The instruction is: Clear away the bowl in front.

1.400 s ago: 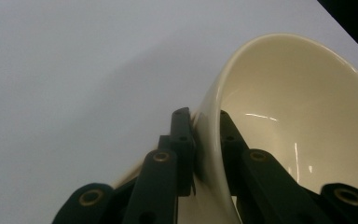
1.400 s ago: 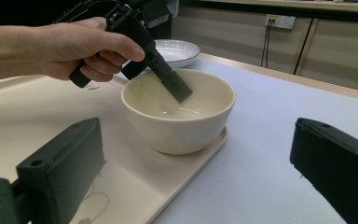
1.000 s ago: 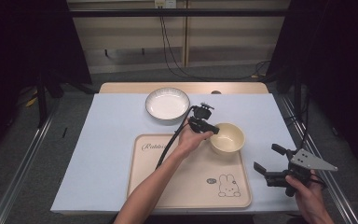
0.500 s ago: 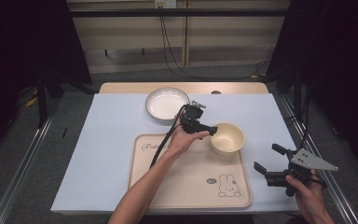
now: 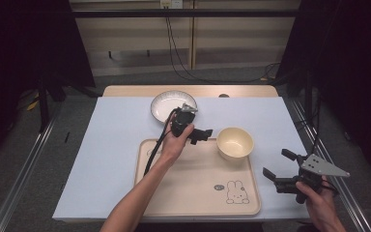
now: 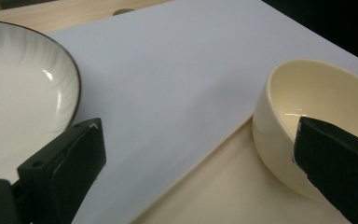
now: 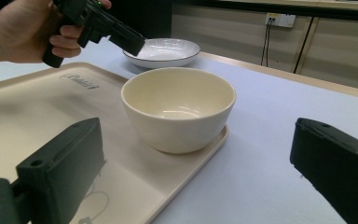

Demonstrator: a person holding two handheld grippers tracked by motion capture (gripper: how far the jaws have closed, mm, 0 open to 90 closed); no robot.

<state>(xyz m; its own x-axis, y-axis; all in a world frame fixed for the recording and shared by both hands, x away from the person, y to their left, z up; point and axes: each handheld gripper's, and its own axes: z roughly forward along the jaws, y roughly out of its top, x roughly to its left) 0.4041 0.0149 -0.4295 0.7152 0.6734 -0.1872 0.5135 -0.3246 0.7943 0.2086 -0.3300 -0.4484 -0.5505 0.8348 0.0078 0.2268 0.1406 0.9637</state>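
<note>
A cream bowl (image 5: pixel 235 142) stands upright and empty on the far right corner of a beige tray (image 5: pixel 193 186). My left gripper (image 5: pixel 201 136) hovers just left of the bowl, over the tray's far edge, open and holding nothing. In the left gripper view its jaws stand wide apart, with the bowl (image 6: pixel 321 105) by the right one and a white plate (image 6: pixel 23 102) by the left one. My right gripper (image 5: pixel 278 163) is open and empty beside the tray's right edge, pointing at the bowl (image 7: pixel 179 107). The left gripper (image 7: pixel 98 23) also appears far off in the right gripper view.
The white dark-rimmed plate (image 5: pixel 166 104) lies on the pale blue table cover (image 5: pixel 101 159) behind the tray. The tray's near half, with a rabbit drawing (image 5: pixel 235 192), is bare. Cables hang at the back wall and metal rails run along both sides.
My left gripper has drawn back to the left, away from the bowl's rim. The bowl stays where it was on the tray. The right gripper has not moved.
</note>
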